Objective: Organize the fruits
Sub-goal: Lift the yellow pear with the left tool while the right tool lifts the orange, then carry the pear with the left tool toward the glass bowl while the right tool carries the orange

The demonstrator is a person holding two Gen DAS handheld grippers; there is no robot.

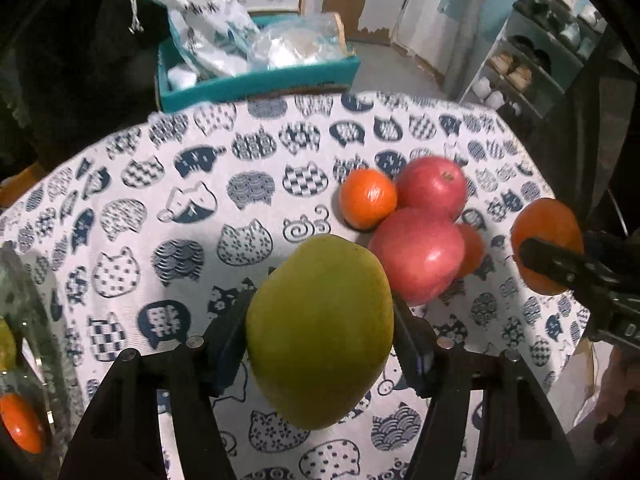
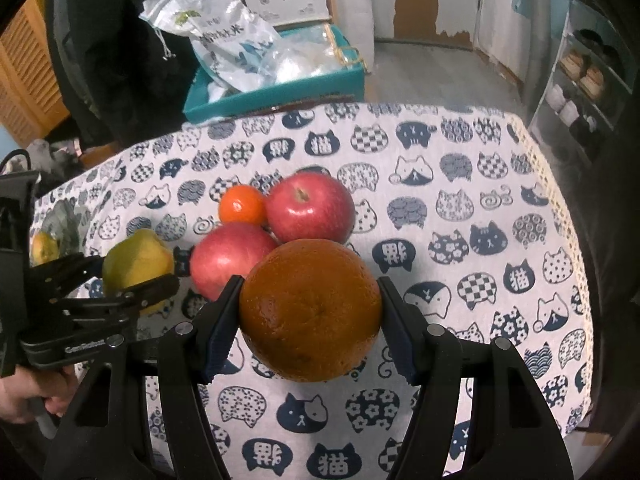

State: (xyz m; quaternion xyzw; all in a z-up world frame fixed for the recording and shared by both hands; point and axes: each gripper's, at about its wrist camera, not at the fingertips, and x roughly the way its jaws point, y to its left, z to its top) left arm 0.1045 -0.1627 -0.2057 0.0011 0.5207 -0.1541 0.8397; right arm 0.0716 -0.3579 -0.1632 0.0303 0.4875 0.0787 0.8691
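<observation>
Left tongs: we have the left gripper (image 1: 320, 344) closed around a green pear (image 1: 320, 332), both fingers pressed to its sides, the fruit lifted off the table (image 1: 168, 184).
Right tongs: the right gripper (image 2: 310, 320) is clamped on a big orange (image 2: 310, 310), also held above the cloth.
Done so far: in the left wrist view, at 8 o'clock, a clear glass bowl (image 1: 24, 320) shows at the frame edge with what looks like 1 small orange fruit (image 1: 22, 428) and something yellow-green inside. We judge that some fruit is already put away, though we cannot tell how many.
Left to do: 2 fruits are in our grip and not yet set down. On the cloth there remain 2 red apples, the nearer apple (image 1: 416, 254) and the farther apple (image 1: 434, 186), touching each other, a small tangerine (image 1: 368, 198) touching the farther apple at its 9 o'clock, and 1 more orange fruit (image 1: 472, 250) half hidden behind the nearer apple.
Progress: we reckon the task is about midway.
Around: beyond the table at 12 o'clock stands a teal box (image 1: 256, 84) holding plastic bags; a shoe rack (image 1: 532, 60) stands at 2 o'clock.
In the way: the 2 grippers are close together beside the pile, so the pear's path toward the bowl looks open, while the orange would have to cross behind the left gripper.
</observation>
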